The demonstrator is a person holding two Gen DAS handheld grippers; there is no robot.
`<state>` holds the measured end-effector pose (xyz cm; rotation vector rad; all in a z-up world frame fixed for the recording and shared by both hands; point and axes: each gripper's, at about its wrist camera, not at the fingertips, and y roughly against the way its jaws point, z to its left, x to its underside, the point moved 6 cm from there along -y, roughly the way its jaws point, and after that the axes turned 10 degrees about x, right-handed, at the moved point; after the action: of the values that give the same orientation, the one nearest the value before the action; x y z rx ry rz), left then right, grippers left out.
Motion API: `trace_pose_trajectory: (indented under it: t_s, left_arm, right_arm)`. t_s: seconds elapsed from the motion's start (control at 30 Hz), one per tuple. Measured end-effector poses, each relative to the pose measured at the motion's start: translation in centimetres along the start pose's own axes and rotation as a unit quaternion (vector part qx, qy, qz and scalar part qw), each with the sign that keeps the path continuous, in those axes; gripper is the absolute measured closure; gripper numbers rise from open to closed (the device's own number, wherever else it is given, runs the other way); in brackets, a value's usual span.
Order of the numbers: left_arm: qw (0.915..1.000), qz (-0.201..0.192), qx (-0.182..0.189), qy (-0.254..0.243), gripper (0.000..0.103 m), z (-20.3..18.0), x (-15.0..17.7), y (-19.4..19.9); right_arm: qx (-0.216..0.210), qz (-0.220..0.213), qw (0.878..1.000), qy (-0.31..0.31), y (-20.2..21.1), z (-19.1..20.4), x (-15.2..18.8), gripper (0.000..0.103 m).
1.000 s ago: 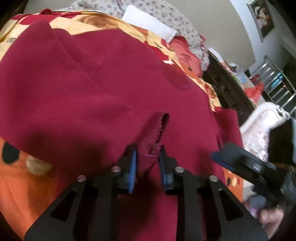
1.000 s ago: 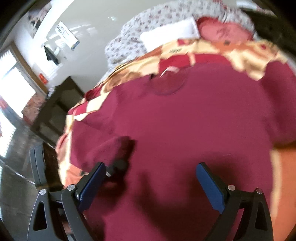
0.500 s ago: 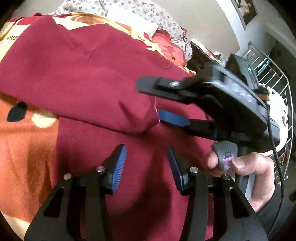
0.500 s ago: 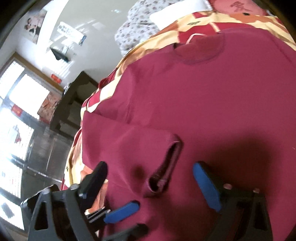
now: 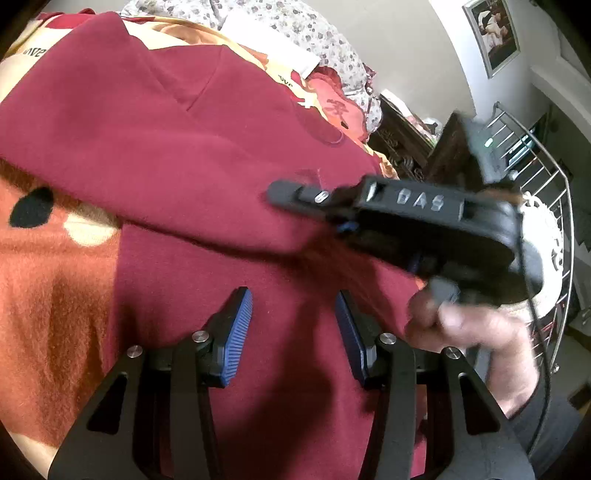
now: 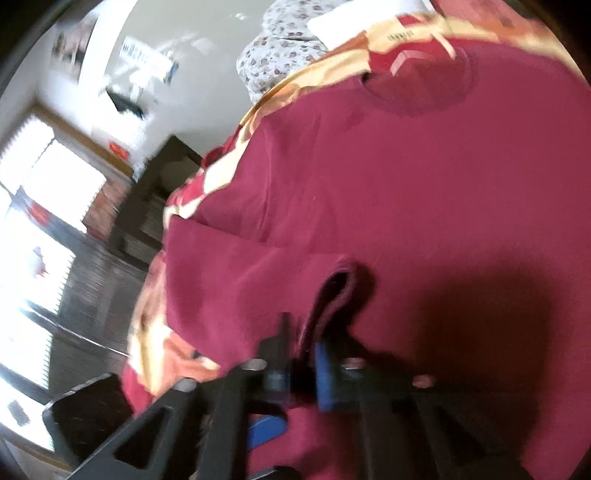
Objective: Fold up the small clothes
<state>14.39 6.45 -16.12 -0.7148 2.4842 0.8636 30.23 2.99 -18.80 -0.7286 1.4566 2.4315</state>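
Note:
A dark red sweater (image 5: 192,147) lies spread on an orange patterned blanket (image 5: 48,280). One sleeve is folded across the body. My left gripper (image 5: 293,328) is open and empty, just above the sweater's lower part. My right gripper (image 6: 301,354) is shut on the red sleeve cuff (image 6: 334,291). It also shows in the left wrist view (image 5: 406,218), crossing over the sweater from the right. The sweater's round collar (image 6: 417,88) lies at the far end.
A flowered pillow (image 5: 295,33) and a white cloth (image 5: 266,48) lie at the bed's head. A dark wooden cabinet (image 6: 147,206) stands beside the bed. A metal rack (image 5: 535,192) and a framed picture (image 5: 491,37) are at the right.
My left gripper let go of the sleeve cuff and opened. My right gripper moved in over the cuff and shut on it.

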Motion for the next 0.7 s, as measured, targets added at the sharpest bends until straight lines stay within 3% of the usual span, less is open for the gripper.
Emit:
trace_pose_trajectory:
  t_s: [0.2, 0.4, 0.53, 0.7]
  left_arm:
    - [1.0000, 0.000, -0.002, -0.001, 0.057, 0.0, 0.5, 0.4]
    - [1.0000, 0.000, -0.003, -0.001, 0.057, 0.1, 0.4, 0.3]
    - [1.0000, 0.000, -0.003, -0.002, 0.057, 0.1, 0.4, 0.5]
    - [1.0000, 0.000, -0.004, -0.002, 0.057, 0.2, 0.4, 0.5]
  right_arm:
    - [0.106, -0.060, 0.991, 0.056, 6.1, -2.7, -6.3, 0.097]
    - [0.183, -0.062, 0.981, 0.005, 8.8, -11.5, -8.2, 0.097]
    - [0.177, -0.053, 0.982, -0.031, 9.3, -16.3, -7.1, 0.097]
    - [0.185, -0.059, 0.980, -0.043, 8.8, -17.8, -6.3, 0.097]
